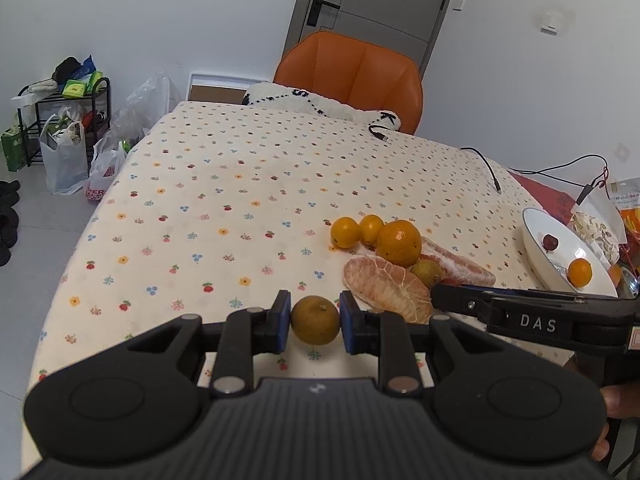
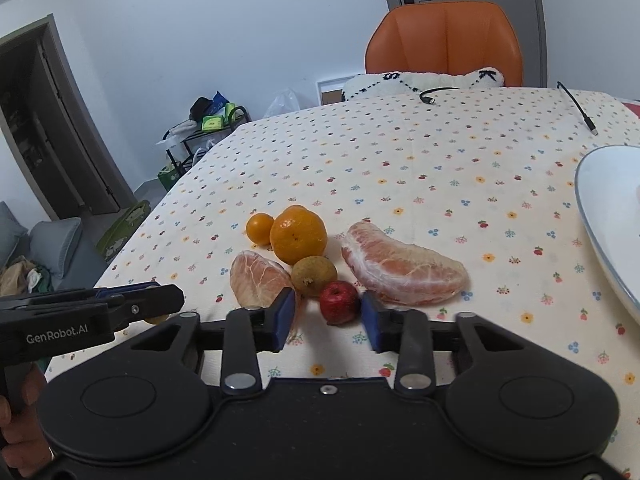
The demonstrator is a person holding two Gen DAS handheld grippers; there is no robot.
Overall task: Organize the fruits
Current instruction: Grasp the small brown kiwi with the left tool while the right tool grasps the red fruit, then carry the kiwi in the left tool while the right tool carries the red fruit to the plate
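the left tongs (image 1: 315, 322) are pinching a dull greenish-orange citrus (image 1: 315, 321), both blue pads against its sides, at the near edge of the flowered desk (image 1: 224, 184). the right tongs (image 2: 328, 320) straddle a small red fruit (image 2: 338, 302): it sits squarely between the fingers, slightly ahead of the tips. the gap on the left side looks wider than on the right, so i can't say for sure that the pads are pressing on it yet; the jaws are drawn in close.

the white plate (image 1: 534, 248), already carrying a small orange and a dark red fruit, lies to the right of both hands, so the right hand is the nearer one for the drop. the remaining pile sits just beyond the red fruit: a large orange (image 2: 298, 235), a small brown fruit (image 2: 313, 275) touching it, and two peeled pomelo segments (image 2: 404, 270) whose long axes run roughly crosswise.

in the right wrist view only the plate's rim shows, and its contents are cut off.
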